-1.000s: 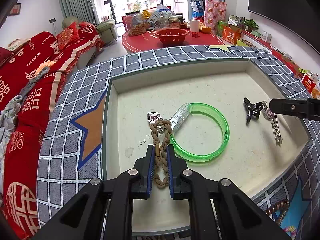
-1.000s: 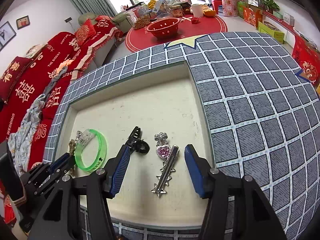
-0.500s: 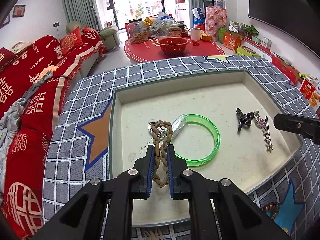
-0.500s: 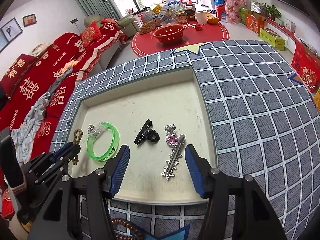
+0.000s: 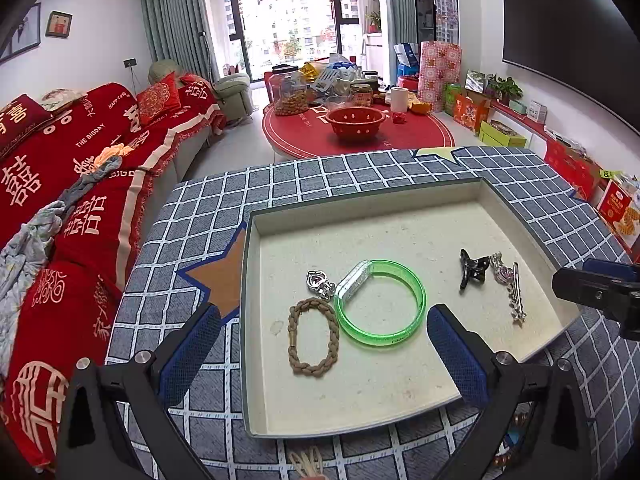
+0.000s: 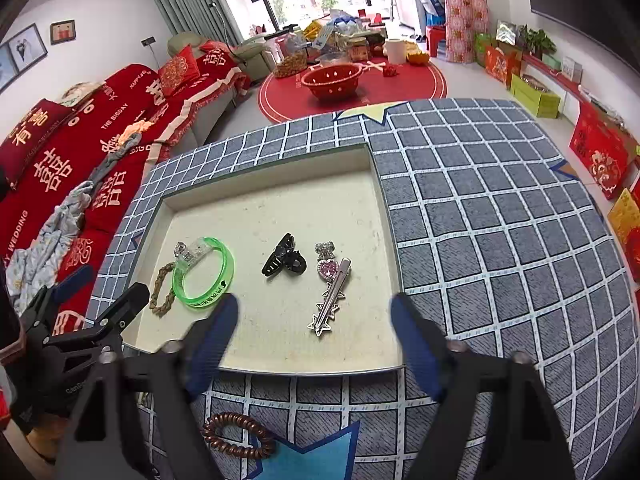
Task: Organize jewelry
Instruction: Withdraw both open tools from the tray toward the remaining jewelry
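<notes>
My left gripper (image 5: 320,344) is released: its two blue-padded fingers (image 5: 188,350) stand wide apart and grasp nothing. My right gripper (image 6: 314,340) is likewise released, its fingers spread wide and empty.

Landmark: the shallow cream tray (image 5: 360,206), which sits on the grey checked cloth (image 6: 500,240).

Contents of the tray, as seen from the left wrist view:
- Braided brown bracelet (image 5: 313,336): lies flat as an open loop in the near left part of the tray, free of both fingers of my left gripper.
- Green bangle (image 5: 380,304): lies flat just right of the braided bracelet; their rims look to be touching or nearly so.
- Silver heart charm (image 5: 319,282): lies just beyond the braided bracelet, against the clear clasp section of the bangle.
- Black claw clip (image 5: 472,268): lies in the right part of the tray, well apart from the bangle.
- Pink heart hair clip (image 6: 332,286): lies just right of the claw clip, its long silver bar pointing toward the near rim.

Outside the tray: a brown coiled hair tie (image 6: 236,436) lies on the cloth in front of the near rim, close to the left finger of my right gripper in the right wrist view. My right gripper hangs over the near right corner of the tray.
</notes>
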A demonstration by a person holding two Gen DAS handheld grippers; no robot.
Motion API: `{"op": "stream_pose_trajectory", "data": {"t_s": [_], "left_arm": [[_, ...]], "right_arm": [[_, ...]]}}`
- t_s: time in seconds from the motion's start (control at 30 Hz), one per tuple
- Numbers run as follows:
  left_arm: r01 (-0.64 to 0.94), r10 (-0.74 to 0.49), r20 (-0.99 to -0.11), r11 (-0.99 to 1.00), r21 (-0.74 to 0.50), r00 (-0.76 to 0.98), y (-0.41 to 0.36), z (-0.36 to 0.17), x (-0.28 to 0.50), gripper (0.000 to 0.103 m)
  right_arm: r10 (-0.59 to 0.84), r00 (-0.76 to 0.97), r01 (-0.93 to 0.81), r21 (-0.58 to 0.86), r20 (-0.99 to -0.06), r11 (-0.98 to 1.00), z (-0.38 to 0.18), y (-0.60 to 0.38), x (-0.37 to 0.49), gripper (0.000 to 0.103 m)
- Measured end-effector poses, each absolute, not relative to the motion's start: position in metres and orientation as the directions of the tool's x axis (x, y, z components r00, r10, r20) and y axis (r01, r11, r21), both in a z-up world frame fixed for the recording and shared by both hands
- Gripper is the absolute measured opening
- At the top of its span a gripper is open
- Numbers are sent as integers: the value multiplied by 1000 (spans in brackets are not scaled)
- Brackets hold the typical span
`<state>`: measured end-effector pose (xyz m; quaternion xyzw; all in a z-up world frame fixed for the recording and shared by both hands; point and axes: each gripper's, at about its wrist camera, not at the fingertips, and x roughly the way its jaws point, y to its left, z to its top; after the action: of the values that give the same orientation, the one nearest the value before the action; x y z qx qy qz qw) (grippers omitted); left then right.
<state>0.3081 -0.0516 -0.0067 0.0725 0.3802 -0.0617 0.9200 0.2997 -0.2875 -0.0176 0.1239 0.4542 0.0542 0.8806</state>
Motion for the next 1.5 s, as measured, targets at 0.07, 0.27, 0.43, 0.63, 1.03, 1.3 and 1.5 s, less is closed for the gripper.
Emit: {"op": "stream_pose_trajectory", "data": {"t_s": [0.07, 0.27, 0.43, 0.63, 1.03, 1.3, 1.5], "left_arm": [[165, -53, -708, 982, 91, 704, -52, -6, 306, 103], [158, -59, -704, 984, 76, 708, -49, 0, 294, 103], [166, -71, -690, 983, 73, 720, -41, 8, 277, 103], [174, -106, -700, 984, 27, 706, -18, 13, 249, 103], [128, -64, -747, 991, 28, 661, 22, -18, 198, 103], [134, -127, -799, 989, -58, 588, 26, -42, 189, 103], [133, -141, -820, 988, -79, 555, 21, -56, 179, 103]], "right_arm": [[195, 595, 14, 253, -780, 968, -14, -284, 294, 84], [188, 653, 6, 253, -734, 967, -1, -280, 279, 103], [184, 654, -7, 238, -734, 971, 11, -276, 269, 103], [212, 638, -37, 245, -741, 969, 20, -270, 246, 103], [245, 601, -36, 281, -760, 959, 14, -267, 201, 103], [230, 552, -34, 254, -802, 967, -6, -262, 170, 103], [233, 503, -40, 247, -832, 968, -25, -255, 147, 103]]}}
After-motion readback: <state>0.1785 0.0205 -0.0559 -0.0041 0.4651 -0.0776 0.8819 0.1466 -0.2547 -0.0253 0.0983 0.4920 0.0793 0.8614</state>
